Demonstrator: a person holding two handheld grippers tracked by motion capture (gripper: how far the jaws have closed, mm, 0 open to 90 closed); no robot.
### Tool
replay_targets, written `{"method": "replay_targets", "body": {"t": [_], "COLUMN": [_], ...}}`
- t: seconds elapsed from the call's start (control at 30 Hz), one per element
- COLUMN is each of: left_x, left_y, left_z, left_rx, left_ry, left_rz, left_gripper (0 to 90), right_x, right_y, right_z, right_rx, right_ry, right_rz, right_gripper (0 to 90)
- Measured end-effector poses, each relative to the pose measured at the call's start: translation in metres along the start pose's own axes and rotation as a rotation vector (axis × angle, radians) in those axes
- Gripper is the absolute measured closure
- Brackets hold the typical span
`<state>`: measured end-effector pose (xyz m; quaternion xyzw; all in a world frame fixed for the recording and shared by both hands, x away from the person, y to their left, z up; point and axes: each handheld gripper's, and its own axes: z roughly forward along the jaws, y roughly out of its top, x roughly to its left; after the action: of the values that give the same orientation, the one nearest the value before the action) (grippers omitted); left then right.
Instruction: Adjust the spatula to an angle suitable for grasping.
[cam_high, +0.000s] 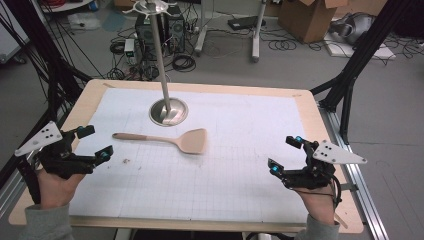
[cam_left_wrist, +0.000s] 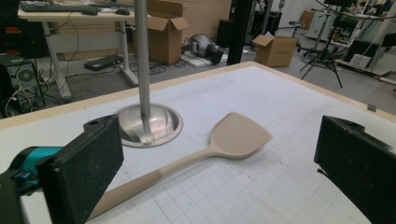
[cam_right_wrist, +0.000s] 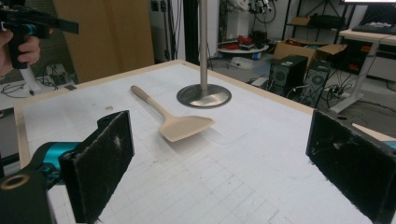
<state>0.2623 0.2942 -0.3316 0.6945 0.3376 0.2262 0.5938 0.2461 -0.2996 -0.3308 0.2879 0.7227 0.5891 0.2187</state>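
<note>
A beige spatula (cam_high: 170, 140) lies flat on the white grid mat (cam_high: 210, 175), blade to the right, handle to the left. It lies ahead of the jaws in the left gripper view (cam_left_wrist: 219, 149) and in the right gripper view (cam_right_wrist: 170, 119). A metal stand (cam_high: 169, 111) with a round base and tall pole rises just behind it. My left gripper (cam_high: 95, 142) hovers open at the mat's left edge, nothing between its jaws. At the right edge my right gripper (cam_high: 284, 152) is open and empty too.
The stand's base (cam_left_wrist: 147, 123) sits close to the spatula's blade. The wooden table (cam_high: 310, 107) ends just past the mat. Black frame struts (cam_high: 350, 75) rise at both sides. Cables, cardboard boxes and desks crowd the floor beyond the far edge.
</note>
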Motion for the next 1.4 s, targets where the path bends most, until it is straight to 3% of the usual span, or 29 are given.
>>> {"method": "replay_targets", "body": {"t": [0.1, 0.43, 0.83, 1.4], "left_x": [0.000, 0.000, 0.006, 0.006], "left_y": [-0.001, -0.007, -0.017, -0.025], "left_z": [0.002, 0.008, 0.019, 0.042], "left_rx": [0.007, 0.069, 0.073, 0.143], "left_ry": [0.013, 0.030, -0.016, -0.041], "left_rz": [0.017, 0.012, -0.006, 0.008], "left_gripper": [1.7, 9.9, 45.7, 81.3], "right_x": [0.001, 0.003, 0.003, 0.003], "right_y": [0.000, 0.000, -0.001, -0.001], "right_z": [0.002, 0.010, 0.013, 0.015], "right_rx": [0.010, 0.030, 0.034, 0.039], "right_ry": [0.002, 0.018, 0.021, 0.024], "right_rz": [-0.001, -0.006, -0.007, -0.011], "right_gripper": [6.6, 6.6, 6.6, 6.6]}}
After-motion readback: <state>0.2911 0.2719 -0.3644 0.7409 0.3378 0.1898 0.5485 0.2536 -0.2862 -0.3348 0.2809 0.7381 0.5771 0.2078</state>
